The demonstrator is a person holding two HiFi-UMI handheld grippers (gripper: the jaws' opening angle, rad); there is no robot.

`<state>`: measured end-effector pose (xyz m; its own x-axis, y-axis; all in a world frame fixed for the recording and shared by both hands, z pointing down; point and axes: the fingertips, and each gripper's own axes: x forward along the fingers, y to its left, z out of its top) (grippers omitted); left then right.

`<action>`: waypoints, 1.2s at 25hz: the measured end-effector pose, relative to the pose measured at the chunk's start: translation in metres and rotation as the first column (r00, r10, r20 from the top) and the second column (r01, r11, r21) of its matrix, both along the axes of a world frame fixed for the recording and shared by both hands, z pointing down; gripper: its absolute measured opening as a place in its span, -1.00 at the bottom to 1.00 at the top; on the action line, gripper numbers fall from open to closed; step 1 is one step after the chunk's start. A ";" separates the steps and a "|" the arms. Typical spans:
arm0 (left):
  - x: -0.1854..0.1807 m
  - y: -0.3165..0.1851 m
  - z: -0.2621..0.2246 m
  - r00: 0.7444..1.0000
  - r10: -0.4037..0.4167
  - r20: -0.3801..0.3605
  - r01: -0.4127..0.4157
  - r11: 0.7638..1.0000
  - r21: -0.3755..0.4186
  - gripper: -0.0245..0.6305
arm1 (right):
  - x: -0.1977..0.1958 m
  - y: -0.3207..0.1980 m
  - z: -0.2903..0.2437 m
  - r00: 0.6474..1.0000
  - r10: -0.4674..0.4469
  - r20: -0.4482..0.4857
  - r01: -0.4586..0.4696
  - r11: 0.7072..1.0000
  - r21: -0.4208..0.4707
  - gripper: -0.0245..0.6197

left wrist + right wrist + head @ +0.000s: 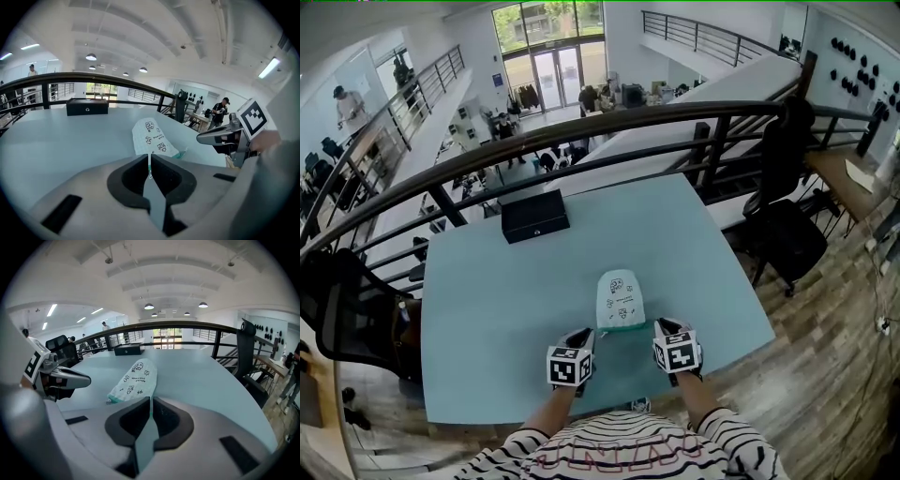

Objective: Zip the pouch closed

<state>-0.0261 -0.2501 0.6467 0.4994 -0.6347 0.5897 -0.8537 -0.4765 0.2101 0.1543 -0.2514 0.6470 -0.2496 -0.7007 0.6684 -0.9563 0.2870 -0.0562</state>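
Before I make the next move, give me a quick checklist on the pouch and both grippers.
1. The pouch lies flat on the table: ok.
2. The left gripper is shut on a thin strip of the pouch's near edge: ok.
3. The right gripper has a grip on the pouch: not ok; its jaws are together beside the near end, with nothing seen between them.
4. The zipper is closed: cannot tell; the opening does not show.
5. The black box is out of the way: ok, it is at the far edge.
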 end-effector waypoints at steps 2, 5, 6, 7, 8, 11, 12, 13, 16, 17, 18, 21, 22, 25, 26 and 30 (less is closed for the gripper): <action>-0.005 0.003 -0.010 1.000 0.016 -0.014 -0.016 0.999 0.028 -0.84 | -0.006 0.003 -0.007 1.000 0.025 0.004 -0.025 0.999 0.029 -0.82; -0.014 0.012 -0.025 0.997 0.047 -0.055 -0.043 0.996 0.072 -0.84 | -0.024 0.011 -0.018 0.998 0.042 0.046 -0.046 0.996 0.072 -0.83; -0.017 0.016 -0.030 0.995 0.059 -0.075 -0.053 0.995 0.084 -0.84 | -0.031 0.015 -0.022 0.997 0.043 0.071 -0.049 0.995 0.087 -0.83; -0.020 0.020 -0.036 0.993 0.072 -0.092 -0.063 0.993 0.096 -0.84 | -0.040 0.019 -0.026 0.994 0.042 0.099 -0.052 0.993 0.103 -0.83; -0.024 0.024 -0.041 0.991 0.082 -0.105 -0.071 0.992 0.108 -0.85 | -0.049 0.023 -0.030 0.991 0.042 0.125 -0.056 0.991 0.118 -0.83; -0.041 0.034 -0.056 0.988 0.105 -0.118 -0.089 0.987 0.135 -0.85 | -0.072 0.036 -0.044 0.985 0.052 0.167 -0.079 0.984 0.160 -0.84; -0.045 0.038 -0.060 0.987 0.111 -0.119 -0.094 0.986 0.139 -0.85 | -0.077 0.041 -0.048 0.982 0.058 0.178 -0.089 0.981 0.171 -0.84; -0.049 0.041 -0.063 0.986 0.118 -0.120 -0.100 0.984 0.144 -0.85 | -0.081 0.046 -0.052 0.980 0.064 0.190 -0.100 0.978 0.181 -0.84; -0.056 0.052 -0.069 0.983 0.145 -0.115 -0.125 0.979 0.163 -0.85 | -0.090 0.060 -0.061 0.975 0.082 0.207 -0.125 0.972 0.200 -0.84; -0.059 0.056 -0.071 0.981 0.154 -0.115 -0.133 0.976 0.170 -0.85 | -0.092 0.065 -0.063 0.975 0.086 0.206 -0.129 0.970 0.205 -0.84; -0.060 0.060 -0.072 0.980 0.162 -0.114 -0.140 0.974 0.179 -0.85 | -0.095 0.070 -0.066 0.975 0.088 0.204 -0.131 0.969 0.209 -0.84; -0.064 0.071 -0.078 0.976 0.194 -0.097 -0.170 0.961 0.216 -0.85 | -0.104 0.084 -0.072 0.974 0.091 0.208 -0.138 0.965 0.225 -0.84; -0.064 0.076 -0.080 0.974 0.208 -0.092 -0.182 0.957 0.227 -0.85 | -0.107 0.089 -0.074 0.973 0.093 0.213 -0.142 0.963 0.229 -0.84; -0.067 0.089 -0.085 0.968 0.237 -0.086 -0.210 0.946 0.249 -0.85 | -0.115 0.104 -0.078 0.969 0.101 0.228 -0.155 0.960 0.233 -0.84; -0.068 0.092 -0.085 0.966 0.245 -0.081 -0.218 0.942 0.254 -0.85 | -0.118 0.108 -0.078 0.968 0.104 0.229 -0.158 0.960 0.233 -0.84; -0.081 0.106 -0.084 0.963 0.263 -0.059 -0.239 0.934 0.264 -0.85 | -0.129 0.126 -0.075 0.967 0.113 0.229 -0.166 0.959 0.229 -0.84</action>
<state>-0.1071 -0.1441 0.5623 0.7063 -0.6030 0.3707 -0.6817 -0.7205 0.1270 0.0250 -0.1250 0.5718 -0.2546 -0.8735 0.4149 -0.9614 0.1823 -0.2062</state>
